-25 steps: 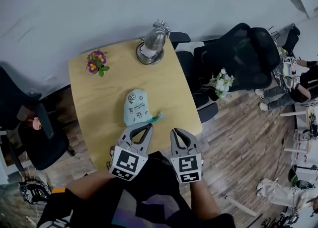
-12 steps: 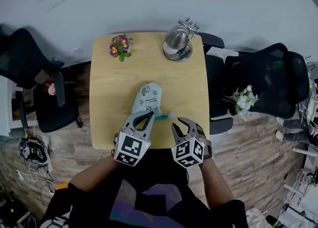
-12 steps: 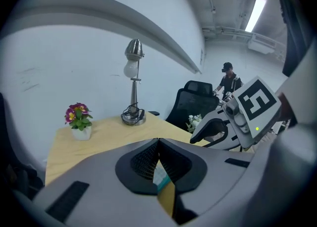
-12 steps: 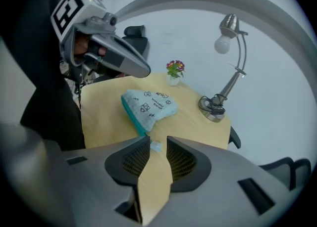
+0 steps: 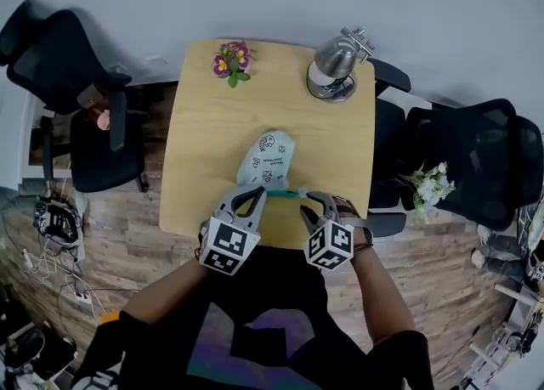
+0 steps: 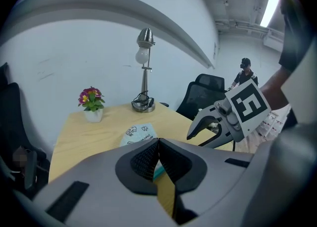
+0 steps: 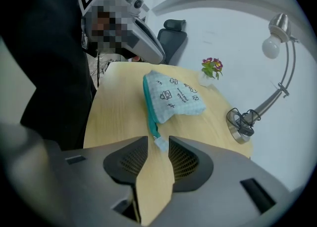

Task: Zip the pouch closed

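A light blue pouch [image 5: 268,157] with cartoon prints lies on the wooden table [image 5: 204,167], its teal zipper edge [image 5: 285,194] toward me. My left gripper [image 5: 252,196] hovers at the pouch's near left corner with its jaws shut and nothing seen between them. In the left gripper view the pouch [image 6: 138,133] lies just beyond the left gripper [image 6: 158,144]. My right gripper [image 5: 316,203] is at the zipper's right end and its jaws are opening. In the right gripper view the zipper's pale tab [image 7: 161,143] lies between the right gripper [image 7: 159,142] pads, unpressed, with the pouch [image 7: 173,97] ahead.
A silver desk lamp [image 5: 336,70] and a small flower pot [image 5: 231,61] stand at the table's far edge. Black office chairs flank the table at left [image 5: 93,125] and right [image 5: 476,159]. White flowers [image 5: 429,184] sit by the right chair.
Both grippers have come down toward the pouch's near end. The right gripper has rolled and its jaws have gone from shut to wide apart. The head view has shifted.
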### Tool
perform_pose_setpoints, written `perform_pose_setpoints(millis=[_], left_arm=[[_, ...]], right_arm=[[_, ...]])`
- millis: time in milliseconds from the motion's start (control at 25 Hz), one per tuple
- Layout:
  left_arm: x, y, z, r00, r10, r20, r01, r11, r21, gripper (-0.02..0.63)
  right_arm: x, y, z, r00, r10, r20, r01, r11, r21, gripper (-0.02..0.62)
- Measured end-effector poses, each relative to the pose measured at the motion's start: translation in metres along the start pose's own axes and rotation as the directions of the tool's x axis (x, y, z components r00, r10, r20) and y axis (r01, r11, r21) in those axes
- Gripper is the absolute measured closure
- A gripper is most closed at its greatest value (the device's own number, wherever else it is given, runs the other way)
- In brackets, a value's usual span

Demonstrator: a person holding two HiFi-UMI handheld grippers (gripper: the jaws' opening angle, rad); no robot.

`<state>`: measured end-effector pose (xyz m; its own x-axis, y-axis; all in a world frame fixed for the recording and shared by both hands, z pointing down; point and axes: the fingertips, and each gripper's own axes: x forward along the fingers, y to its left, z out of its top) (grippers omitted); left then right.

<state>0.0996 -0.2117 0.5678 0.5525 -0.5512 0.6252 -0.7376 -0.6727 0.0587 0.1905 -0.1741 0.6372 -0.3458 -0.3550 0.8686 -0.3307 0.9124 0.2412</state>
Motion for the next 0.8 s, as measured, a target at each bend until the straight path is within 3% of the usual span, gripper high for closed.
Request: perform_pose_setpoints(millis=[400, 680, 800], left_arm=[[-0.003, 0.008, -0.011, 0.999, 0.026, -0.043, -0.026, 1.000, 0.001, 0.595], [-0.003, 0.011, -0.010, 0.998, 0.031, -0.050, -0.031, 1.000, 0.002, 0.595], [-0.002, 0.012, -0.010, 0.998, 0.028, -0.047, -0.028, 1.000, 0.006, 0.595]], right_arm=[[0.027, 0.003, -0.008, 0.995, 0.080, -0.057, -0.088, 0.984, -0.157, 0.451], [0.039, 0.002, -0.012, 0.988, 0.124, -0.086, -0.138, 0.975, -0.172, 0.457], [0.039, -0.002, -0.011, 0.989, 0.122, -0.086, -0.134, 0.979, -0.153, 0.519]])
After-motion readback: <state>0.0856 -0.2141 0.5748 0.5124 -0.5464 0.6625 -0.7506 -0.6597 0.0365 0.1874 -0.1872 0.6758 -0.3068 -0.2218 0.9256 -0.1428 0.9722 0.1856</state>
